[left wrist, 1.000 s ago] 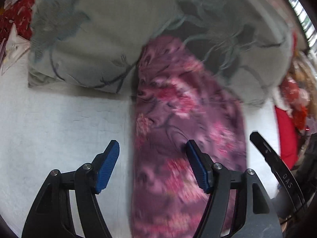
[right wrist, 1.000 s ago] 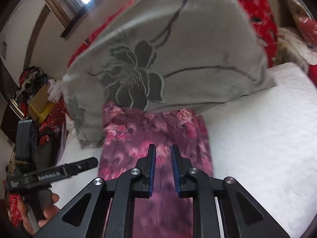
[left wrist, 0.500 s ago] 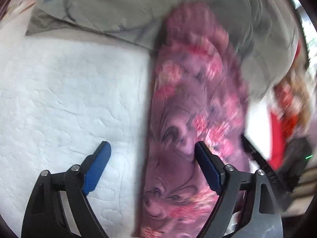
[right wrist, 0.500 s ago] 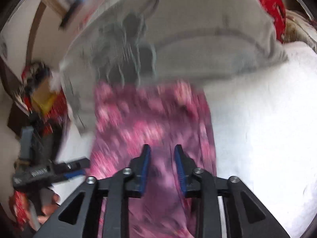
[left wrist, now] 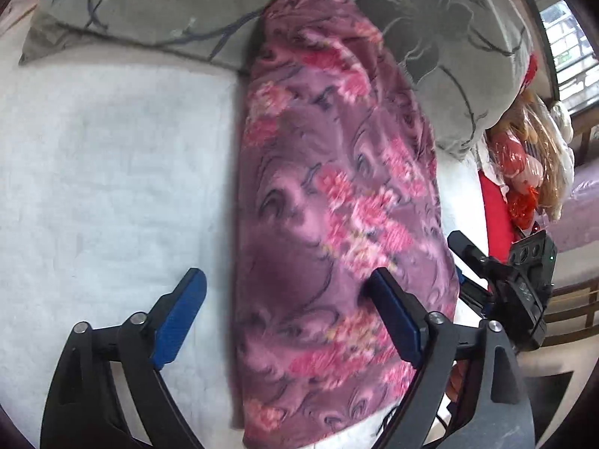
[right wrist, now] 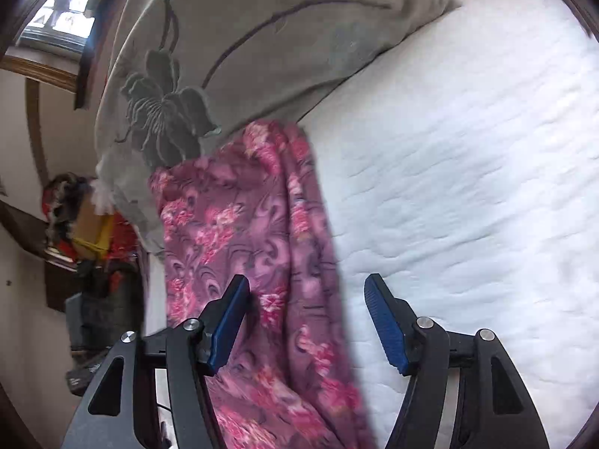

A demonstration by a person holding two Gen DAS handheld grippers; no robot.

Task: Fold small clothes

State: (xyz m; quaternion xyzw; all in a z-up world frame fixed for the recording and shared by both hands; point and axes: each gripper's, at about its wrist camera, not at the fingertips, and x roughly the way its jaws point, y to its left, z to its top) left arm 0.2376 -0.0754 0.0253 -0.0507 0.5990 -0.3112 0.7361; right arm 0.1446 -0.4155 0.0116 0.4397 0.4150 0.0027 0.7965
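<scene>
Since both my left gripper [left wrist: 286, 312] and right gripper [right wrist: 307, 323] have just spread their jaws, pinching nothing, the purple flowered cloth [left wrist: 337, 205] lies loose as a long folded strip. Each straddles one long edge, ready to grip; its far end meets the grey pillow [right wrist: 262, 37] on the white bed [right wrist: 468, 187].

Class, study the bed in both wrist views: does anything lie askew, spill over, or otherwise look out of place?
One thing: the purple floral garment is a long narrow strip on the white quilt, and its far end rides up onto the grey flowered pillow rather than lying flat. Nothing looks spilled or damaged.
</scene>
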